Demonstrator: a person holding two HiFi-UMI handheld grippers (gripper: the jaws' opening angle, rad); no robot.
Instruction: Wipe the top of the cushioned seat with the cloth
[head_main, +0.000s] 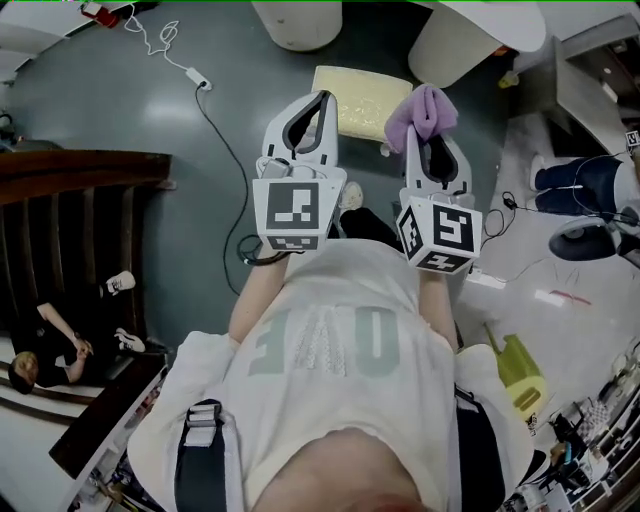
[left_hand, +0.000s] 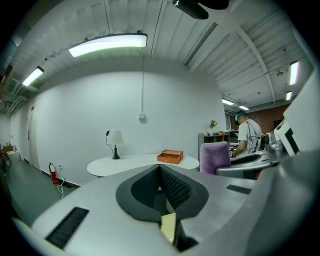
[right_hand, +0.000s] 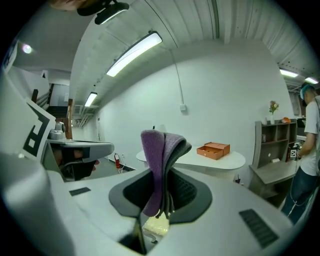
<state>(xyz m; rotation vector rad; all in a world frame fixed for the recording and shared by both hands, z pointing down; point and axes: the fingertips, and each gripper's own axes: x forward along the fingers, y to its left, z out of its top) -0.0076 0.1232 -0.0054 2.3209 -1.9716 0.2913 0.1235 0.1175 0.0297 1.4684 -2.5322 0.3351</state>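
The cushioned seat is a pale yellow square pad low down on the dark floor, just beyond both grippers. My right gripper is shut on a folded purple cloth, which sticks up out of its jaws and hangs above the seat's right edge. In the right gripper view the cloth stands clamped between the jaws of that gripper, with a sliver of seat below. My left gripper is shut on nothing, over the seat's left side. The left gripper view shows the cloth to the right.
Two white round table bases stand just behind the seat. A cable trails over the floor at left, beside dark wooden stairs. A person's legs are at right. A white table carries an orange box.
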